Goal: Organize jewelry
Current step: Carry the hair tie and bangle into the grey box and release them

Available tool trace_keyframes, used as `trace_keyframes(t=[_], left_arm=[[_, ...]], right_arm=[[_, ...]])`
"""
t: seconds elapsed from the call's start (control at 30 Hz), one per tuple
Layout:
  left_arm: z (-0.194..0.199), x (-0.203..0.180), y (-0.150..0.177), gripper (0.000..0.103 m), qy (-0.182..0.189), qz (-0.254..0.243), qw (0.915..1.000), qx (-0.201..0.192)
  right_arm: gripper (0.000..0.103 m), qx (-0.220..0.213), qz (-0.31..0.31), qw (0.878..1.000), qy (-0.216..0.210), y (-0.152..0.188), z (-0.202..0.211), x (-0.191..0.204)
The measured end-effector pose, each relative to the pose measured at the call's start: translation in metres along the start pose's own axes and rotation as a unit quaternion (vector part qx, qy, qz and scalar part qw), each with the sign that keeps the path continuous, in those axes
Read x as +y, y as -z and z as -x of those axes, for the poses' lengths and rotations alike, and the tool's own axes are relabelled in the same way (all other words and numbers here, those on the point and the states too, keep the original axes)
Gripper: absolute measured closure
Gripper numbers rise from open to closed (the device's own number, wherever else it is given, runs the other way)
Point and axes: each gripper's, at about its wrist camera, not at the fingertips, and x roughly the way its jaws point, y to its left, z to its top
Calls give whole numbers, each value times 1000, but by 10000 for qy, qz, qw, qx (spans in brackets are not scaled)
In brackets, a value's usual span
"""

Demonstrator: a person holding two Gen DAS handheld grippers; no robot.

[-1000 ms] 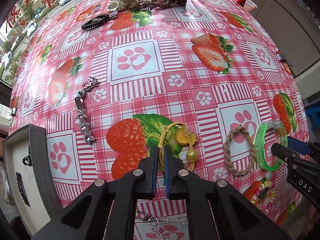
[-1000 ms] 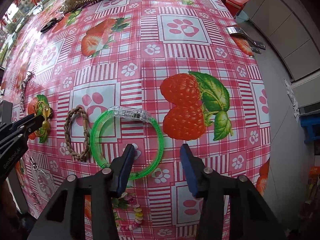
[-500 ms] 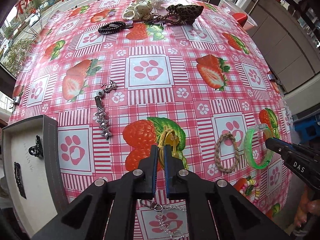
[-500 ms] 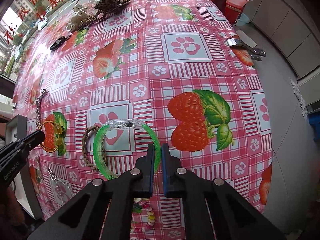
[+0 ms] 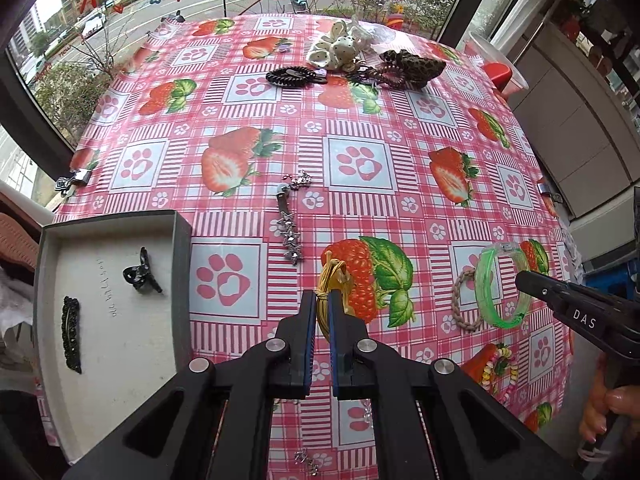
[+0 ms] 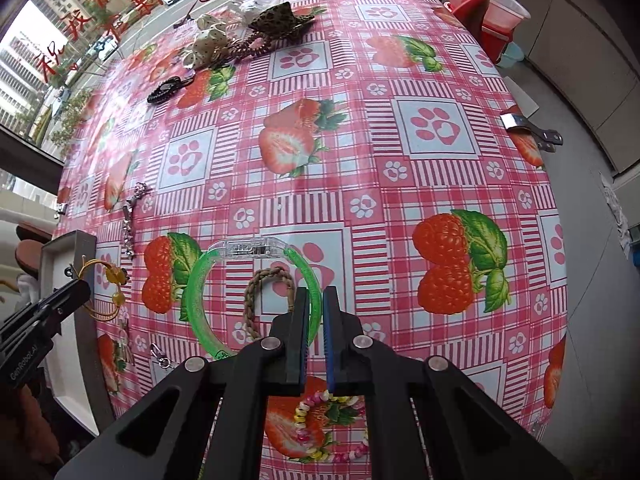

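My left gripper point(image 5: 322, 300) is shut on a yellow cord bracelet point(image 5: 330, 276) with amber beads and holds it above the strawberry tablecloth, just right of the grey jewelry box point(image 5: 182, 264). The right wrist view shows that bracelet point(image 6: 112, 276) dangling from the left gripper point(image 6: 80, 284) by the box wall point(image 6: 86, 248). My right gripper point(image 6: 316, 300) is shut on the rim of a green translucent bangle point(image 6: 196, 288), which hangs tilted over a brown braided bracelet point(image 6: 252, 300). From the left wrist view the bangle point(image 5: 486, 288) stands on edge at the right gripper point(image 5: 520, 280).
The box holds a black claw clip point(image 5: 138, 272) and a black barrette point(image 5: 71, 334). On the cloth lie a star hair clip point(image 5: 290, 236), a coloured bead bracelet point(image 6: 320, 400) and a small chain point(image 5: 306, 460). Scrunchies point(image 5: 336, 50) and a black coil tie point(image 5: 288, 76) sit at the far edge.
The right gripper's jaws closed on the green bangle and raised it off the cloth. The left gripper rose with the yellow bracelet and shifted left toward the box.
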Motion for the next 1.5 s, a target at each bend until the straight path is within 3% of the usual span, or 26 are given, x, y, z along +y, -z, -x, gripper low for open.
trace_keyframes(t=[0.43,0.9,1.13,1.33,1.5], left_arm=[[46,98,43,91,-419,922,9945,-257],[49,194,105,91,-782,2074,9749,-185],[29,224,132,91,-1116,2340,9658,22],[14,240,141,91,-1215,2540,9594,168],[9,243,141,90,-1296,2492,9595,198]], right_arm=[[96,-42,1200,9910,-595,-3,8,124],[96,297,2601,9588,-1105,35,-16,267],[96,482,3091,9443,-1021,49,-43,318],[96,571,3489,9329,-693,51,-69,351],[96,509,3640,9288,-479,44,-84,365]])
